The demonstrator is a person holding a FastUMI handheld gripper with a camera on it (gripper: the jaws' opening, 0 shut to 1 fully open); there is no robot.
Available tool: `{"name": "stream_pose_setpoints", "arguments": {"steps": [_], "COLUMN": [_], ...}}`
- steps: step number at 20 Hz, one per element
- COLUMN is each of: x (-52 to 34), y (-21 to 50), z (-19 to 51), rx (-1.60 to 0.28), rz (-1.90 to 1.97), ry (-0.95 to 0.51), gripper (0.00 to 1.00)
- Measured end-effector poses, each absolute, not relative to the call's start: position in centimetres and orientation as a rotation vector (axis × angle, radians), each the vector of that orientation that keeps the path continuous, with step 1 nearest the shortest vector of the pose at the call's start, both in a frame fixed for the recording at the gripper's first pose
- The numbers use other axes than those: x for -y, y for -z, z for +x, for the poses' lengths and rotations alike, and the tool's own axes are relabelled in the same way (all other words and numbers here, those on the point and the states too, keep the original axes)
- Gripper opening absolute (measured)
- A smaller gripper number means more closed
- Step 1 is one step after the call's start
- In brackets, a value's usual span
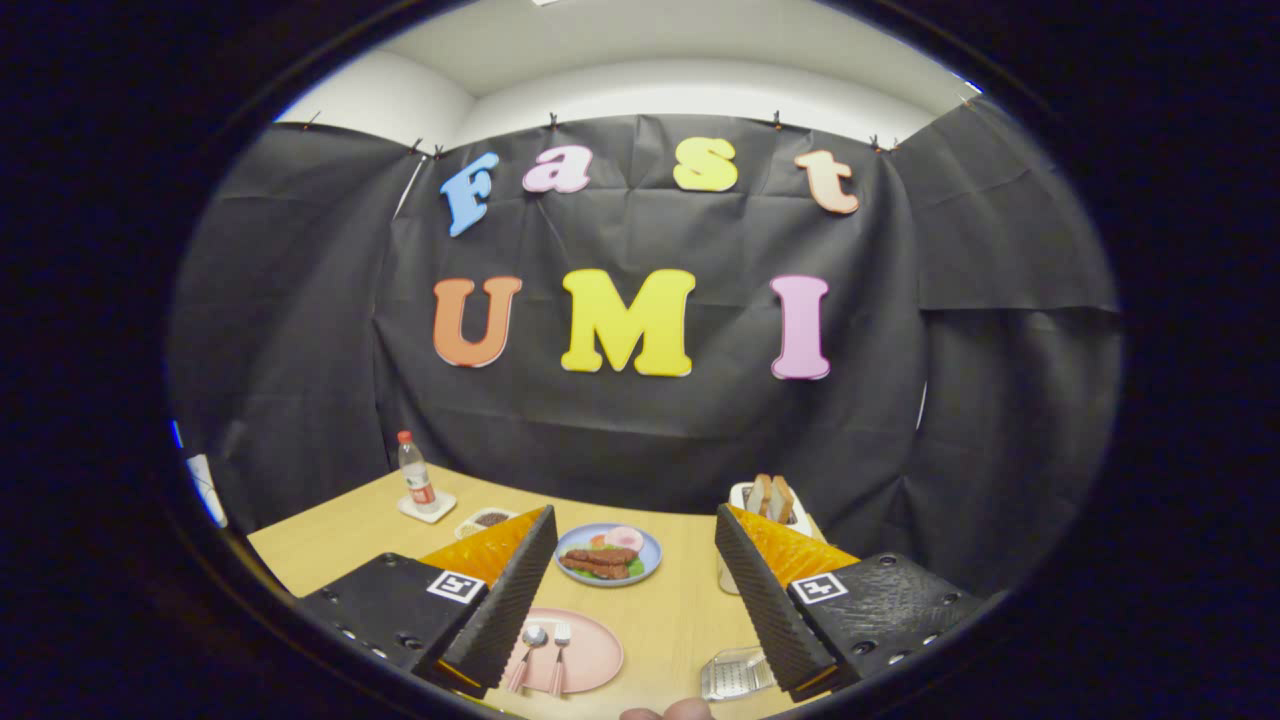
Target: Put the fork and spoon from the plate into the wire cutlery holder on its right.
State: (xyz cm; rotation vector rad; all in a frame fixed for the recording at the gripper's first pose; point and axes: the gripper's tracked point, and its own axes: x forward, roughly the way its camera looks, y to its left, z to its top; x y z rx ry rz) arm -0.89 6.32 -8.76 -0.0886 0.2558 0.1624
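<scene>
1. Table (pixel 680 600) bears the pink plate (pixel 590 655), with the wire cutlery holder (pixel 735 672) to its right.
2. Gripper (pixel 635 590) hangs above them, jaws wide, holding nothing.
3. Spoon (pixel 530 645) and fork (pixel 560 650) lie side by side on the plate; by this showing, both transfers remain.

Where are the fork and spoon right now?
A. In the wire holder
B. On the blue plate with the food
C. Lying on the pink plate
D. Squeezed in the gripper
C: the spoon and fork lie side by side on the pink plate, between the fingers of the open gripper, while the wire cutlery holder sits to the plate's right.
</scene>
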Motion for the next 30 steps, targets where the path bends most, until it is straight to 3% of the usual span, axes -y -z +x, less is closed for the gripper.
{"name": "stream_pose_setpoints", "arguments": {"steps": [9,17,29,30], "x": [-10.2,-11.1,-11.3,-11.3], "y": [25.8,35.4,39.3,39.1], "z": [-3.8,-5.2,-5.1,-4.9], "rx": [-0.634,-0.912,-1.044,-1.049], "rz": [-0.253,-0.208,-0.297,-0.291], "ry": [-0.262,-0.215,-0.218,-0.22], "gripper": [0.95,0.93,0.16,0.15]}}
